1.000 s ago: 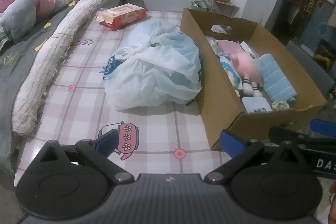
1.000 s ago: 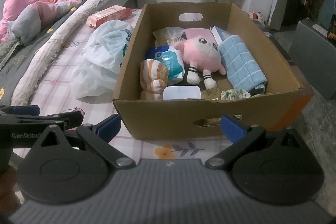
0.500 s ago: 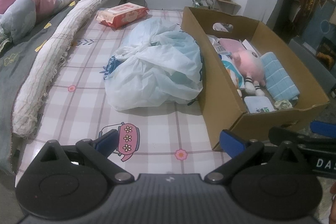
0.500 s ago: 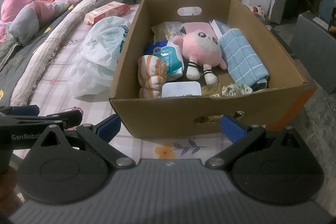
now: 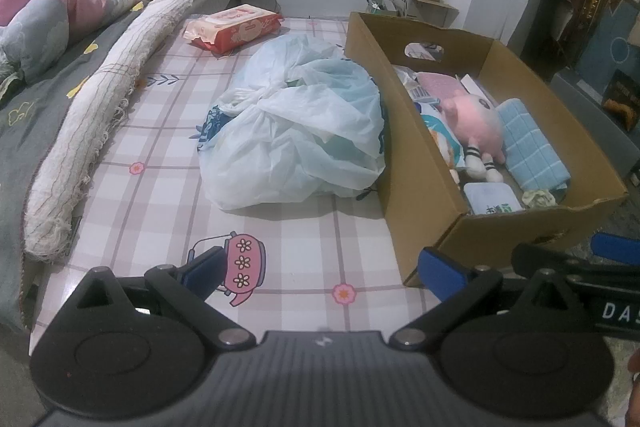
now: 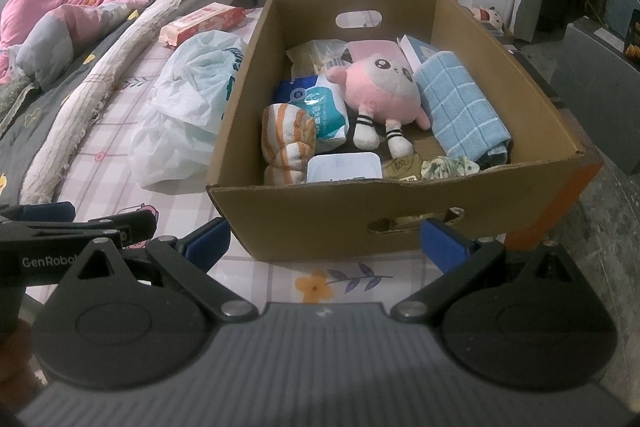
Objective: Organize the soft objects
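In the cardboard box (image 6: pixel 400 227), the plush toy (image 6: pixel 382 93) lies feet toward both spread, empty grippers (image 6: pixel 324 245).

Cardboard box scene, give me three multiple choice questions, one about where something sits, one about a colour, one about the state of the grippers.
1. Where is the white plastic bag?
A. inside the cardboard box
B. on the mat beside the cardboard box
C. on the pink quilt

2. What colour is the plush toy?
A. green
B. yellow
C. pink

3. How is the right gripper?
A. open, holding nothing
B. shut on the blue towel
C. shut on the plush toy

Answers: 1 B, the bag rests on the mat against the box's outer wall; 2 C, its round body is pink; 3 A, its blue fingers stand wide apart before the box.
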{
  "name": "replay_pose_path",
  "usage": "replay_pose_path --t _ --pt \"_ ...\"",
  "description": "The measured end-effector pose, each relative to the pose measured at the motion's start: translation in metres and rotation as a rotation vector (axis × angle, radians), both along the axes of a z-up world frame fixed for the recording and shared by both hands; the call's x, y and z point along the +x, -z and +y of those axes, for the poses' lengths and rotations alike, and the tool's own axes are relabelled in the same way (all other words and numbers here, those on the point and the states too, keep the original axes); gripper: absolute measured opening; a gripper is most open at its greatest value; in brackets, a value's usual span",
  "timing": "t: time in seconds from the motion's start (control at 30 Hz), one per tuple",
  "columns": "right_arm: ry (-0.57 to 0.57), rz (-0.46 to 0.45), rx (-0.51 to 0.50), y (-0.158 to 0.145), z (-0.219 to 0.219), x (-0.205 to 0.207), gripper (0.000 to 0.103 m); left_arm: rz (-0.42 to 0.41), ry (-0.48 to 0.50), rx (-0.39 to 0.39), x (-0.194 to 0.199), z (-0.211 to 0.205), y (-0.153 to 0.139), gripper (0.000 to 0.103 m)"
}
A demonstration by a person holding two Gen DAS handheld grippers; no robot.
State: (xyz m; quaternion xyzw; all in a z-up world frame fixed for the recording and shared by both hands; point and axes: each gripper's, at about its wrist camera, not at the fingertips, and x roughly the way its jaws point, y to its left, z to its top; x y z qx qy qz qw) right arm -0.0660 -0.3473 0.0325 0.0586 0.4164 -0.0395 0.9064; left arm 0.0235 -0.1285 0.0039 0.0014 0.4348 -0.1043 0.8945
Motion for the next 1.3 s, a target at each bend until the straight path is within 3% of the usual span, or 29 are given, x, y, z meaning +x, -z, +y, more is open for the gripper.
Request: replay_pose_path --t 1.3 --pt "0.02 0.017 0.011 0.0038 0.0005 -0.0026 0.102 0.01 0.0 0.005 0.0009 -0.0024 0.0039 0.102"
